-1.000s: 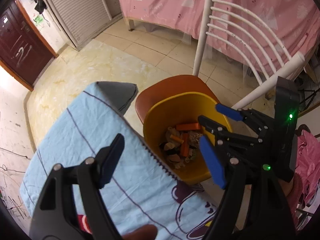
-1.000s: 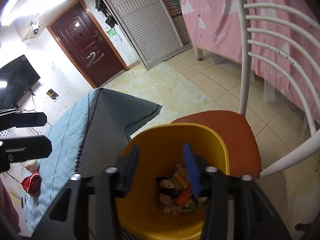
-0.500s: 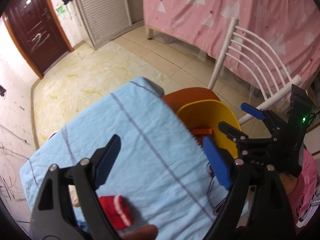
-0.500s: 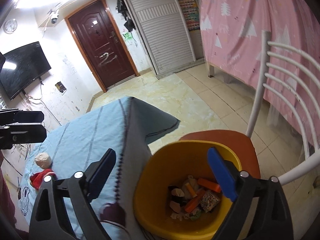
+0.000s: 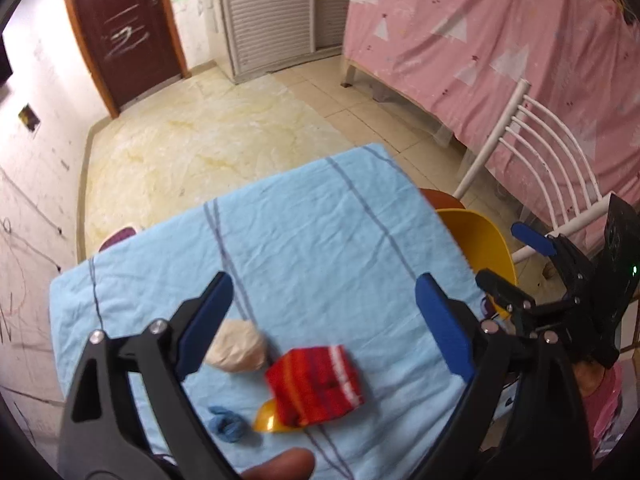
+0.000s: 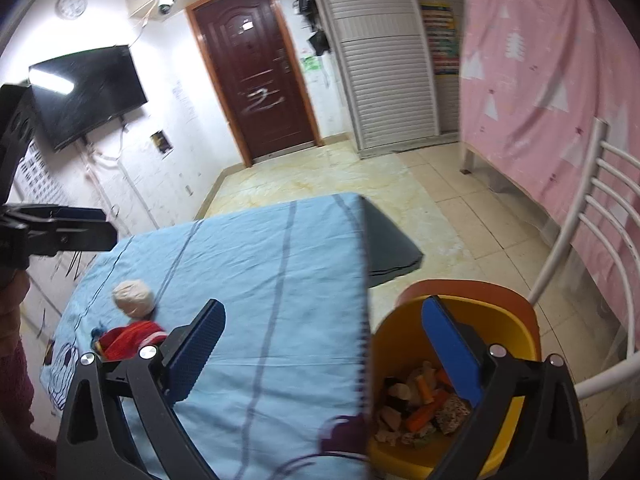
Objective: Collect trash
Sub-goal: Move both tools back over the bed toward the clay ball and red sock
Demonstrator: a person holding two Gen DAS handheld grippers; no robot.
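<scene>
**Bin.** The yellow bin [image 6: 460, 332] stands on an orange chair seat [image 6: 516, 300] at the lower right of my right wrist view, hard by the table's edge. It already holds a heap of scraps [image 6: 420, 404], orange sticks and pale crumpled bits, so part of the collecting looks done.

**Left on the table.** The blue tablecloth [image 5: 304, 248] carries four pieces, bunched low in the centre of my left wrist view:
- a red striped wrapper [image 5: 314, 384], flattish, its long axis running from lower left to upper right of the frame, with the white-banded end pointing right;
- a pale crumpled ball [image 5: 236, 346], just up and left of the wrapper (no axis to speak of);
- a small blue scrap [image 5: 226, 428], lower left of the wrapper;
- a yellow piece [image 5: 268, 424], tucked under the wrapper's lower edge, mostly hidden.

**Grippers.** My left gripper [image 5: 320, 320] is spreading its jaws, nothing between the pads; the ball and wrapper lie beyond and below it, untouched. My right gripper [image 6: 324, 344] is also widening, empty, straddling the table edge and the bin rim in its own view.

**Standing.** I judge the task partway through: four items remain, with the wrapper and ball nearest my left fingers.
</scene>
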